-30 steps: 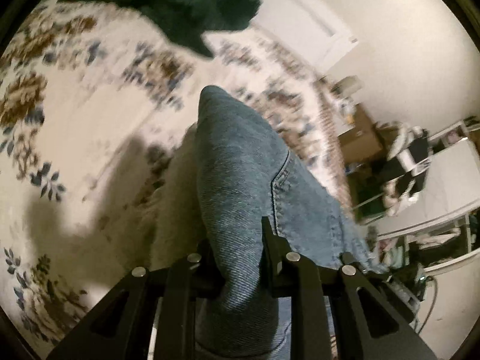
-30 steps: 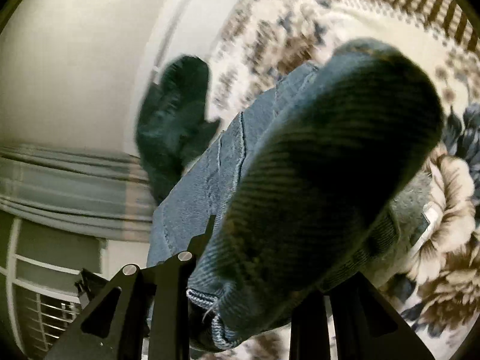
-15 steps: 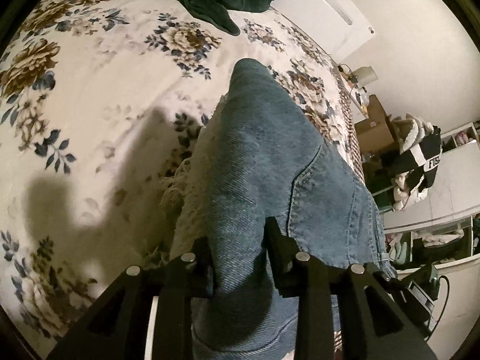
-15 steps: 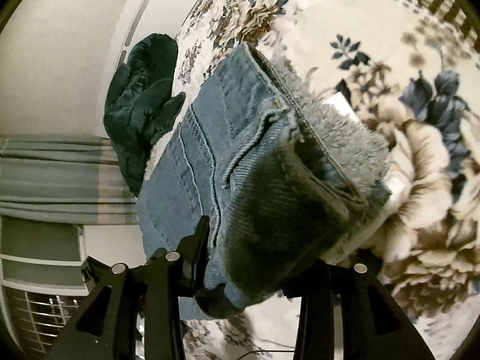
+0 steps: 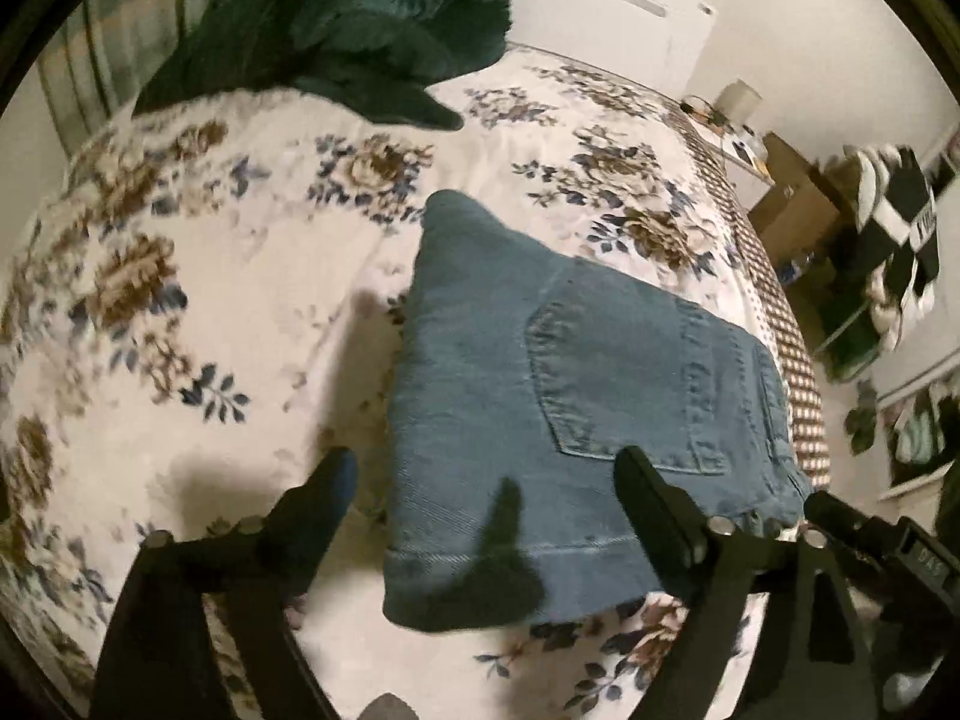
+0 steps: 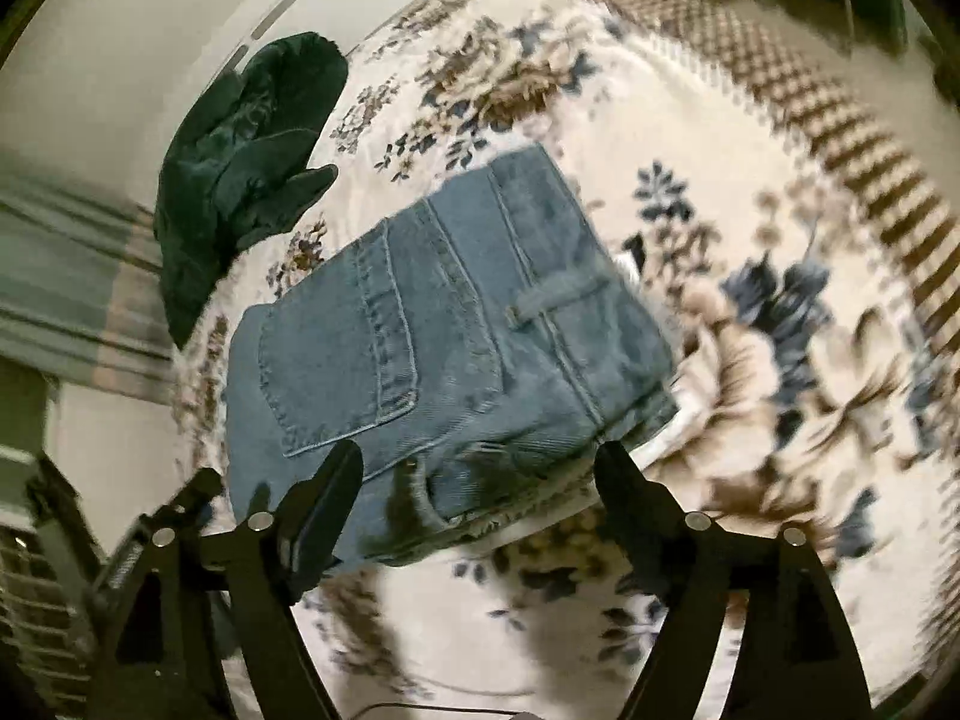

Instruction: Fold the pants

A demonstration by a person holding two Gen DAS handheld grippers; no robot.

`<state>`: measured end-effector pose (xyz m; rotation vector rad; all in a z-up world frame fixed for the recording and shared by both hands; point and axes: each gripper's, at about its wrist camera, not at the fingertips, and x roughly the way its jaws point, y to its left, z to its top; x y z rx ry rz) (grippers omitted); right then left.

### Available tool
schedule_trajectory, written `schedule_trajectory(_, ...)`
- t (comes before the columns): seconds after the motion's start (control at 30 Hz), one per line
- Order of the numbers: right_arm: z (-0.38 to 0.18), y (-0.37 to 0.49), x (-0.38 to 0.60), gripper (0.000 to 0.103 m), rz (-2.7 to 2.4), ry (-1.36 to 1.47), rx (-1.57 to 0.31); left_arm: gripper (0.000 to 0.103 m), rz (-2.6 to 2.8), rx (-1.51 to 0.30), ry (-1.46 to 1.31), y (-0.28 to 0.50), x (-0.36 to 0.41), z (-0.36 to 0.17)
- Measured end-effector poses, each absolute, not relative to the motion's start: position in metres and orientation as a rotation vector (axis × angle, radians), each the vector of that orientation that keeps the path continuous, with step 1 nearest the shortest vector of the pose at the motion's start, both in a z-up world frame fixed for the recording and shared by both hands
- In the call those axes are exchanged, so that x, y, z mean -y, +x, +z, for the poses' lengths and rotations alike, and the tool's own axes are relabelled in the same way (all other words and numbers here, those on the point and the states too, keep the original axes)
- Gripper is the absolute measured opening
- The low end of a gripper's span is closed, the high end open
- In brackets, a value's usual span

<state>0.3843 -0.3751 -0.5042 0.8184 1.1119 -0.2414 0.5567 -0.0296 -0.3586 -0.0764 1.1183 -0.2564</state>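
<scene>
The blue jeans (image 5: 540, 408) lie folded in a compact rectangle on the floral bedspread (image 5: 180, 300), back pocket facing up. They also show in the right wrist view (image 6: 432, 360), with the pocket and a belt loop on top. My left gripper (image 5: 486, 468) is open and empty, its fingers spread above the near edge of the jeans. My right gripper (image 6: 477, 462) is open and empty, just above the near edge of the folded jeans. Neither gripper touches the denim.
A dark green garment (image 5: 336, 36) lies bunched at the far end of the bed, also in the right wrist view (image 6: 240, 168). The bed's checkered border (image 5: 774, 312) runs along the right. Boxes and clothes (image 5: 888, 210) stand beyond it.
Both grippers were shut on the jeans and holding them up. They have opened and pulled back, and the jeans now lie flat and folded on the bed.
</scene>
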Motion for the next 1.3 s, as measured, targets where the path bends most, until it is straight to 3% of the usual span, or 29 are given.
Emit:
schedule_trajectory(0.1, -0.480, 0.377, 0.364, 0.097, -0.292, 0.693, -1.113, 0.092, -0.251, -1.103, -0.021, 0.545, 0.040, -0.345)
schedule_trajectory(0.17, -0.460, 0.371, 0.356, 0.100, -0.342, 0.577, -1.101, 0.093, -0.241, -1.088, 0.007, 0.538, 0.045, -0.337)
schedule_trajectory(0.33, -0.424, 0.354, 0.345, 0.101, -0.427, 0.388, -1.073, 0.093, -0.214, -1.042, 0.042, 0.517, 0.049, -0.309)
schedule_trajectory(0.73, -0.324, 0.274, 0.323, 0.101, -0.382, 0.277, -0.965, 0.093, -0.150, -0.939, 0.078, 0.420, 0.049, -0.219)
schedule_trajectory(1.3, -0.136, 0.083, 0.262, 0.101, -0.258, 0.172, -0.754, 0.093, -0.098, -0.794, 0.075, 0.241, 0.038, -0.084)
